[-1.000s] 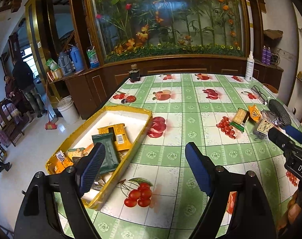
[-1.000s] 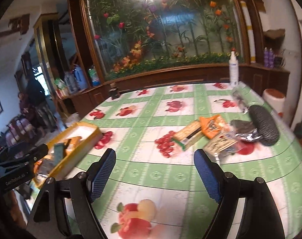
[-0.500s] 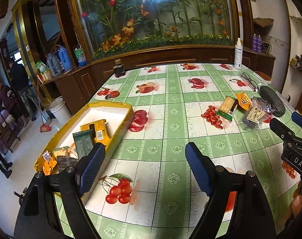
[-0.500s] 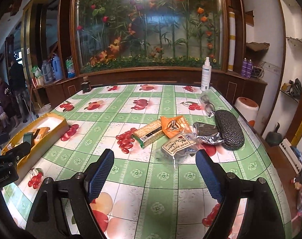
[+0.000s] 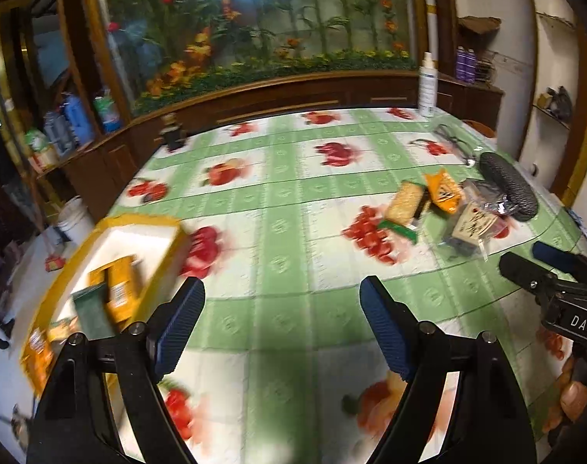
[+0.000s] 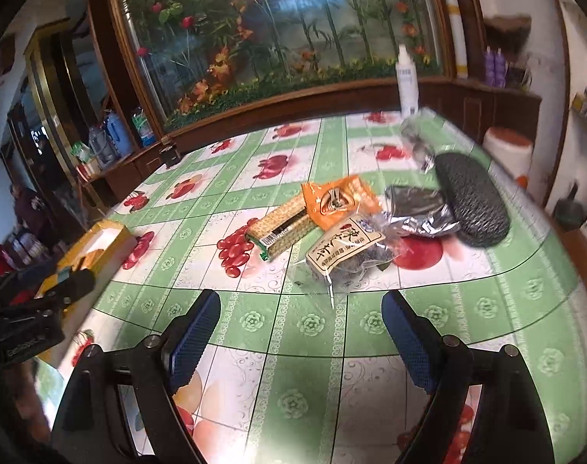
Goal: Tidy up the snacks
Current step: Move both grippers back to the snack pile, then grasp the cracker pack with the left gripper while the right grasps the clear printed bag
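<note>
Both grippers, left [image 5: 281, 309] and right [image 6: 301, 321], are being held wide and empty above the tablecloth [image 6: 332, 348], the right's jaws having just been opening. Loose snack packets [image 6: 343, 247] are being seen at the right gripper's twelve o'clock, while the yellow tray [image 5: 138, 224] is lying at the left gripper's ten o'clock.

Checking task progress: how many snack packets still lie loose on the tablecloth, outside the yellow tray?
4, clustered together: tan cracker pack, orange pouch behind it, clear labelled bag nearest, silver foil bag beside black case.

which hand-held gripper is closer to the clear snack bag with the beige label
Right. The right hand-held gripper sits just short of the clear snack bag; the left hand-held gripper is farther off, toward the yellow tray.
</note>
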